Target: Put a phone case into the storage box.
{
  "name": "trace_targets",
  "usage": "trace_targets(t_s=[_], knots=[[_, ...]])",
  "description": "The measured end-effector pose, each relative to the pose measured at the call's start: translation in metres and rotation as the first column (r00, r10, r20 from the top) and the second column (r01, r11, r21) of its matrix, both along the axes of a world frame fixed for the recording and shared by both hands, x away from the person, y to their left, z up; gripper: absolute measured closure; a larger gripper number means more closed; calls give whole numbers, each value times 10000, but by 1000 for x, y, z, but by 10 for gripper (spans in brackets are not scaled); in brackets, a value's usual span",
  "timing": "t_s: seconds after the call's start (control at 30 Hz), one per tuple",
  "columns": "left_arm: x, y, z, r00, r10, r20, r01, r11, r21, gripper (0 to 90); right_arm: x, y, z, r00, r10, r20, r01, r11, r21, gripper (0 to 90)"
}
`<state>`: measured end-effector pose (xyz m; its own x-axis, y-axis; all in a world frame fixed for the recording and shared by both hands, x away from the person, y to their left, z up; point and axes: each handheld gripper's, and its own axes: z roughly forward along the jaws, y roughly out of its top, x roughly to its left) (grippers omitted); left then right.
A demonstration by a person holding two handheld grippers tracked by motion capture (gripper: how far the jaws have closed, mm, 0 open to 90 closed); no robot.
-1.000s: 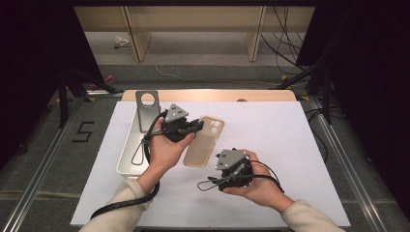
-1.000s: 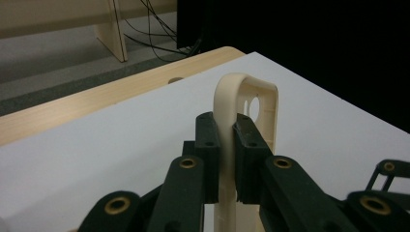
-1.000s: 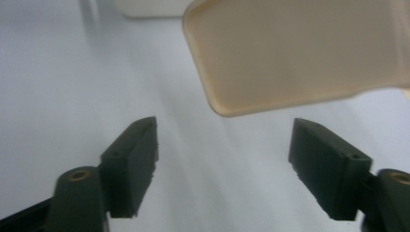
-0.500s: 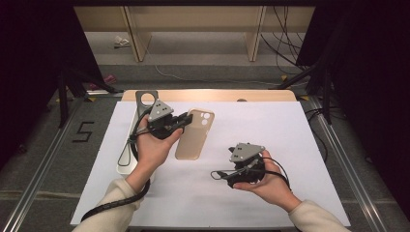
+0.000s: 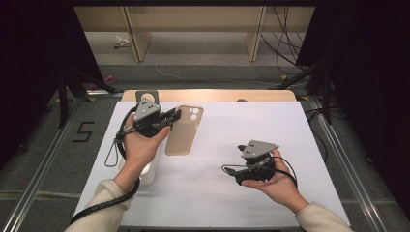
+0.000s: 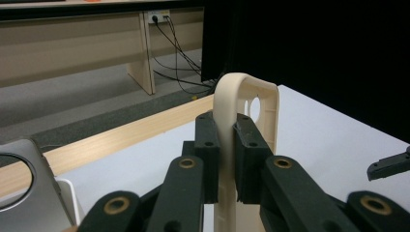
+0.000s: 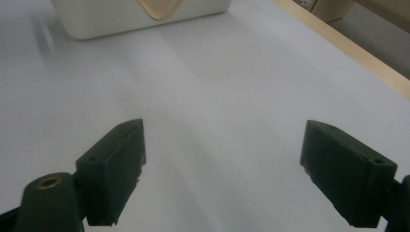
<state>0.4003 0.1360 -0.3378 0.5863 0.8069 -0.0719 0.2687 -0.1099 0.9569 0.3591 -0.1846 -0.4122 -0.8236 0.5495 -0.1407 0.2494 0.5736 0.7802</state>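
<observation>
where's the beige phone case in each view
High view: the phone case is left of centre, held at its edge by the left gripper.
Left gripper view: centre, standing on edge, pinched between the two jaws.
Right gripper view: a beige corner at the top edge, above a white object.
Shared landmark: the white table surface with its wooden far edge.

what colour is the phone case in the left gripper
Beige phone case, clearest in the left gripper view.

Even overhead light falls bright on the white worktop (image 5: 290,130), while the surroundings at left and right sink into black. Shadows are soft. The right gripper view is smeared with blur; the left gripper view's near foreground is soft.
</observation>
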Motion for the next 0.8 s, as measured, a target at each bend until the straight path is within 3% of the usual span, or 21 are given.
trace_targets(t_s=[0.2,0.8], knots=[[-1,6,5,9998,99,161,-97,9999,-124,820,0,-8,2,9996,-289,-55,291,9989,369,169],[0,17,8,9989,183,425,-175,9996,-210,819,2,-25,3,9968,-794,-129,802,9934,816,169]])
